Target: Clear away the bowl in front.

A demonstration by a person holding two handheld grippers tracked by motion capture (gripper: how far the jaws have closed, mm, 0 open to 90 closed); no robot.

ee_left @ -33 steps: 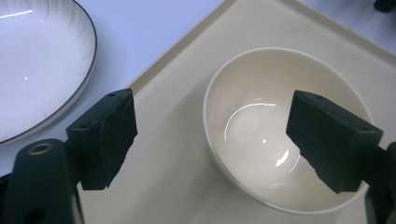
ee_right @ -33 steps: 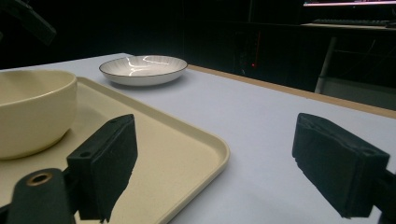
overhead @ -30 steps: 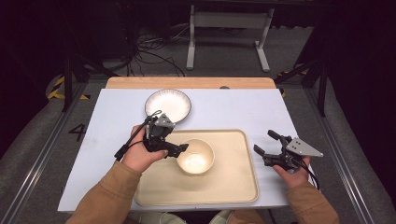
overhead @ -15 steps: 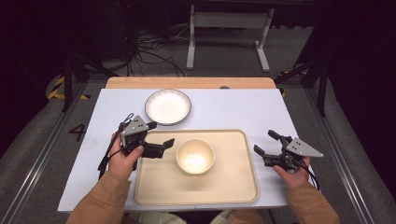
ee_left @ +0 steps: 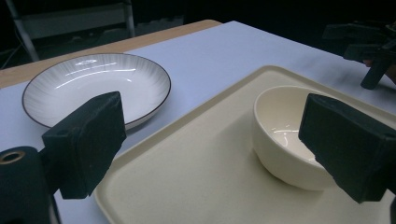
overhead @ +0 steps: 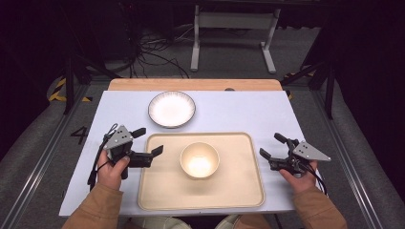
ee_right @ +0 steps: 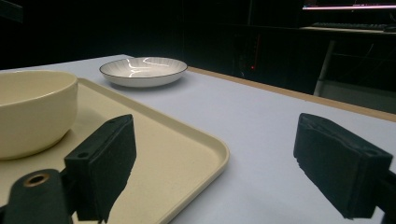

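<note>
At the table, my left gripper (overhead: pixel 149 141) hangs over the left edge of the cream tray (overhead: pixel 157 191), jaws spread wide and holding nothing — they have just been opening, with no thing between them. The cream bowl (overhead: pixel 199 160) stands upright in the middle of the tray, near that gripper but clear of it; in the left gripper view the bowl (ee_left: pixel 285 135) sits beyond the jaws, not between them. My right gripper (overhead: pixel 272 148) waits just off the tray's right edge, likewise spread and empty. The white plate (overhead: pixel 171 109) lies on the white mat behind the tray, well apart from both grippers. I judge the bowl's placing finished and the plate next — that calls for swinging the left gripper back toward the plate's near rim, low and level enough to pinch its thin edge.
</note>
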